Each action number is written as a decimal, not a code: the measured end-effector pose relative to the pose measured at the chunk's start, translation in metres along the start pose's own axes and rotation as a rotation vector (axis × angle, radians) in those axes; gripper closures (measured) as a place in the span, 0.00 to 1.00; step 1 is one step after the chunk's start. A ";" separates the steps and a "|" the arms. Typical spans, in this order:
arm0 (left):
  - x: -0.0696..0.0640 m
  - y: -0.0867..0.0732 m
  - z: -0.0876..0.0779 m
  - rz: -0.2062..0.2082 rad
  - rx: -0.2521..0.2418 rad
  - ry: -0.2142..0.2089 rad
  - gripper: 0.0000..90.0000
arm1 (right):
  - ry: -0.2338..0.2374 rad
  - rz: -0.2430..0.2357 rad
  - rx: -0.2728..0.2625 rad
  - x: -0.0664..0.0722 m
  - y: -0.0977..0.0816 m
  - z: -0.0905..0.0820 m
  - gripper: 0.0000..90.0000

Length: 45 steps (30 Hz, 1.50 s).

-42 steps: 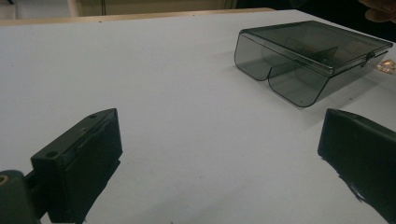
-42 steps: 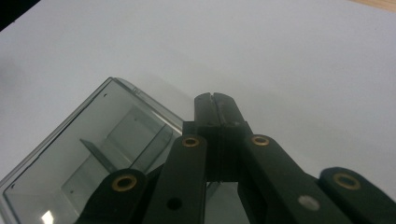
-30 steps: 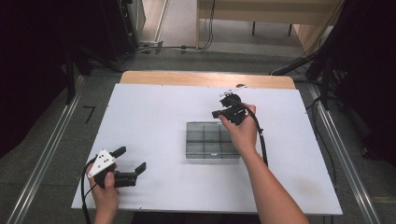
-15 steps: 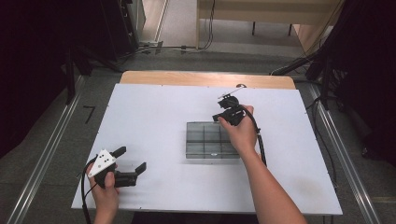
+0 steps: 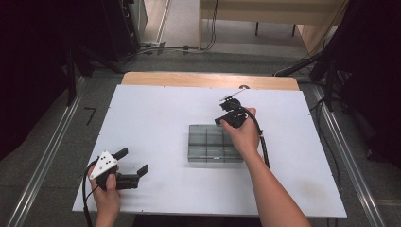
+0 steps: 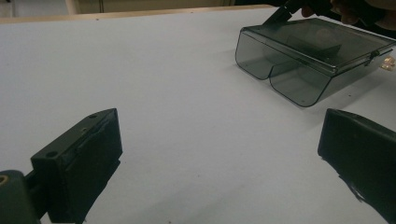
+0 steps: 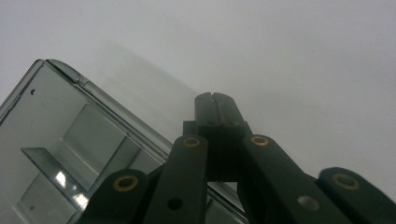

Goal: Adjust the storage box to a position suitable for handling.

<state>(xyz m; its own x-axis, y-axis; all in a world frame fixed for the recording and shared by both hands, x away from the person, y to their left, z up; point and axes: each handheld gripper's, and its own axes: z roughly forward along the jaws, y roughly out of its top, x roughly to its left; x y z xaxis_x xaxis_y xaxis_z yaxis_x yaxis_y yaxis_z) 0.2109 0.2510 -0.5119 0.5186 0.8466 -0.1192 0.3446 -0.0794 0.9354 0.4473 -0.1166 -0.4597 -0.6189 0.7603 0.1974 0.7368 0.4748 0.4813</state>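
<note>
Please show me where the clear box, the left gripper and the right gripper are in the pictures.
clear box [image 5: 208, 146]: high view, on the middle of its lid.
left gripper [image 5: 134, 164]: high view, midway between its two open jaws.
right gripper [image 7: 215, 100]: right gripper view, at the tips of its shut jaws, by the box's edge.

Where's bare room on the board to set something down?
Free: the wide stretch between the left gripper and the clear box, the far left of the white board, and its near right corner. Crowded: the box's far edge, at the right gripper.

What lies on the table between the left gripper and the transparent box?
Nothing: in the left gripper view, bare white table separates the open left gripper from the transparent box.
</note>
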 end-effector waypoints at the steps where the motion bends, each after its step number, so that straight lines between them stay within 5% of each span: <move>1: 0.000 0.000 0.000 0.000 0.001 0.000 0.00 | 0.007 -0.012 0.016 0.002 -0.001 0.000 0.98; 45: -0.002 0.000 0.002 0.017 0.015 -0.001 0.00 | 0.107 -0.133 0.066 0.042 -0.050 -0.013 0.98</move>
<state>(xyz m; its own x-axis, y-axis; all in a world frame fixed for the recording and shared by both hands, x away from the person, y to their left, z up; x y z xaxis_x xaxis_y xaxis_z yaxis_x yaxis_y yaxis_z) 0.2113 0.2486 -0.5122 0.5256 0.8444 -0.1038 0.3471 -0.1015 0.9323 0.3808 -0.1146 -0.4647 -0.7350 0.6390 0.2268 0.6603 0.5988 0.4532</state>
